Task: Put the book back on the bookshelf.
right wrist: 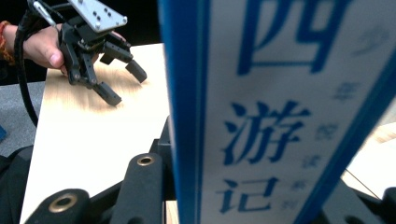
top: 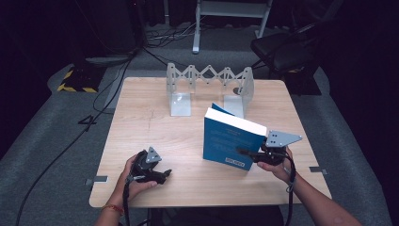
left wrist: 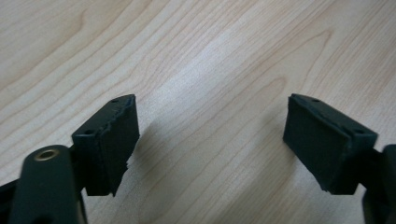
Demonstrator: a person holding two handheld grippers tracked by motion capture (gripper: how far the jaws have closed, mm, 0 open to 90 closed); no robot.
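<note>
While the right hand-held gripper [top: 249, 154] clamps the upright blue book [top: 230, 140], the left hand-held gripper [top: 164, 174] rests wide, low over the table [top: 141, 117].

Table lit, surroundings dark; close-ups blurred.

Blue and white book [right wrist: 280, 112] upright and close between the right gripper's own black jaws, spine with blue characters, left of the book the wooden table [right wrist: 93, 140], left gripper [right wrist: 126, 84] spread above it, hand [right wrist: 42, 46] behind.
</note>
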